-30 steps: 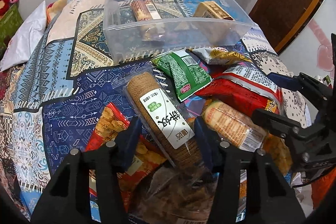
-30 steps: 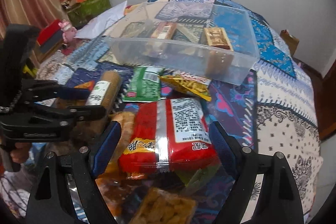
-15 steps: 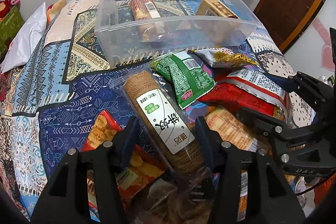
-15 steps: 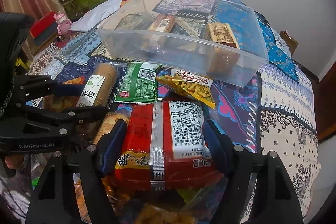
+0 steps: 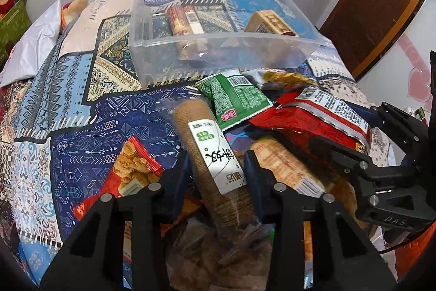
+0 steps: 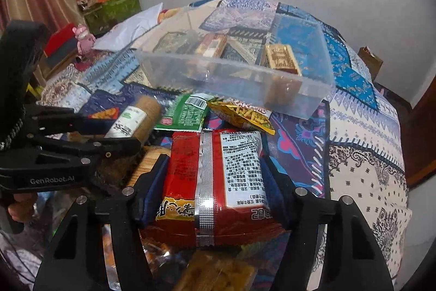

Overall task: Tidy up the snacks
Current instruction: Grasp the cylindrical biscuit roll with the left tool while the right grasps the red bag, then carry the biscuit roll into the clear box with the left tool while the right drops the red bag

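Left claw (image 5: 216, 168) clamped on the biscuit roll (image 5: 209, 152), right claw (image 6: 215, 182) just closed in and gripping the red bag (image 6: 215, 176), both in the pile on the bed (image 5: 68, 111) near the clear bin (image 5: 218, 45).

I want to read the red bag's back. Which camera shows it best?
The right wrist view: the red bag fills the middle, its printed panel facing the camera, between the right gripper's jaws. The left wrist view shows only its slanted side.
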Action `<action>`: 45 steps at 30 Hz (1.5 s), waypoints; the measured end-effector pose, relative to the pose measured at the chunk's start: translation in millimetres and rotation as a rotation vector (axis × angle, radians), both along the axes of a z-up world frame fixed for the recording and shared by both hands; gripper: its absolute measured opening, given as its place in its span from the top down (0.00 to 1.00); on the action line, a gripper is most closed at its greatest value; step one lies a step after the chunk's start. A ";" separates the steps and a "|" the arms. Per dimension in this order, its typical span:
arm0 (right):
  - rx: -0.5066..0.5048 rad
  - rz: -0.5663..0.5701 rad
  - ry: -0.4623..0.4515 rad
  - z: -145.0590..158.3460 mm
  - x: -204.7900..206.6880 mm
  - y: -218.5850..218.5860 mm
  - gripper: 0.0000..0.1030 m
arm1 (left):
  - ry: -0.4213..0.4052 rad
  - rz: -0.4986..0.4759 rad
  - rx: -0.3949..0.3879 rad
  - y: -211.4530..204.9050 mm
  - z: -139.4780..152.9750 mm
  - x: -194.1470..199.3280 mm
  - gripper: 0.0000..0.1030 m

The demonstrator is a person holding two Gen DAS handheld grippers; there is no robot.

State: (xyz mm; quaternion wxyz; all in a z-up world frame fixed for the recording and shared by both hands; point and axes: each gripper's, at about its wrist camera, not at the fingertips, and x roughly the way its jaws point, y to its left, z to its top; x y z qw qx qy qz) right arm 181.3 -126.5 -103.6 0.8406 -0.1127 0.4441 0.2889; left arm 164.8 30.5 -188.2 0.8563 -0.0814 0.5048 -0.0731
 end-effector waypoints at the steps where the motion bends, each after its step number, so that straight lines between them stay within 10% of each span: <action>1: 0.004 -0.002 -0.003 2.5 -1.2 -0.3 0.40 | -0.007 0.002 0.008 -0.8 2.8 -1.7 0.68; 21: 0.120 -0.071 -0.061 42.9 -9.7 -28.0 0.39 | -0.031 -0.031 0.084 2.3 25.4 -18.3 0.78; 26: 0.131 -0.075 -0.052 41.5 -9.2 -31.0 0.39 | 0.031 -0.067 0.115 -0.9 10.4 -7.2 0.58; 31: 0.141 -0.085 -0.043 39.2 -9.0 -36.9 0.39 | 0.103 -0.079 0.114 -5.2 -17.9 0.0 0.58; 45: 0.174 -0.131 -0.077 51.0 5.1 -41.0 0.39 | -0.069 -0.019 0.099 6.0 35.1 -7.6 0.63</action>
